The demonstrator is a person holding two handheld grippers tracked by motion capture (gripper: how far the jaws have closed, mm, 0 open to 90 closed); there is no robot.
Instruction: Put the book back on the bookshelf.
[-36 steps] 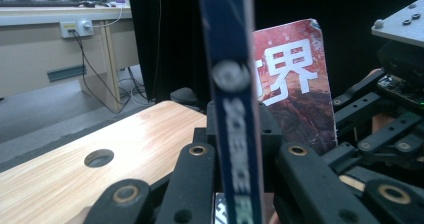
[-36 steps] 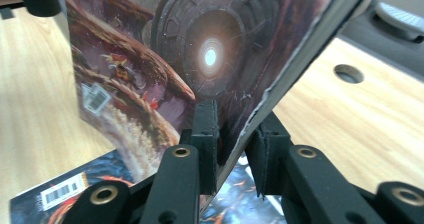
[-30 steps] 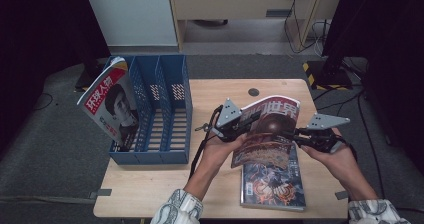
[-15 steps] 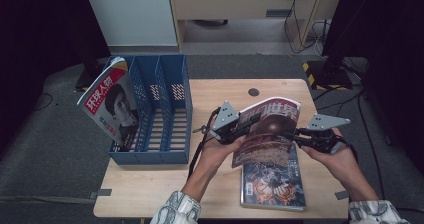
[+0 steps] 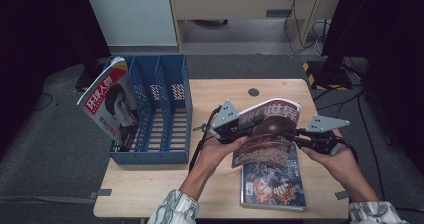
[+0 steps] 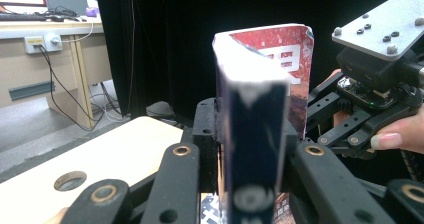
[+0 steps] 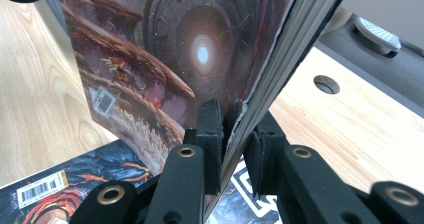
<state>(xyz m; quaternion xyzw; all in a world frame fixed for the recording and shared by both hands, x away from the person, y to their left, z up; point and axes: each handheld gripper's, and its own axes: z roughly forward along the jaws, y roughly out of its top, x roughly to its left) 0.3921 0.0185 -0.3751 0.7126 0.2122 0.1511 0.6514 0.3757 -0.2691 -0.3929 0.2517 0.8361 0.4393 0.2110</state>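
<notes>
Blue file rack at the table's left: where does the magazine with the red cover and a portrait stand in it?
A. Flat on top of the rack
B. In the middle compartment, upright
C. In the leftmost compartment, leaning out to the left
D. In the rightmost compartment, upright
C: in the high view the red-cover magazine stands in the leftmost compartment of the blue file rack and tilts out over its left side; the other compartments hold nothing.

The magazine (image 5: pixel 107 109) leaning in the blue file rack (image 5: pixel 165 114) read "环球人物"; the lifted magazine (image 5: pixel 267 129) showed "世界".
</notes>
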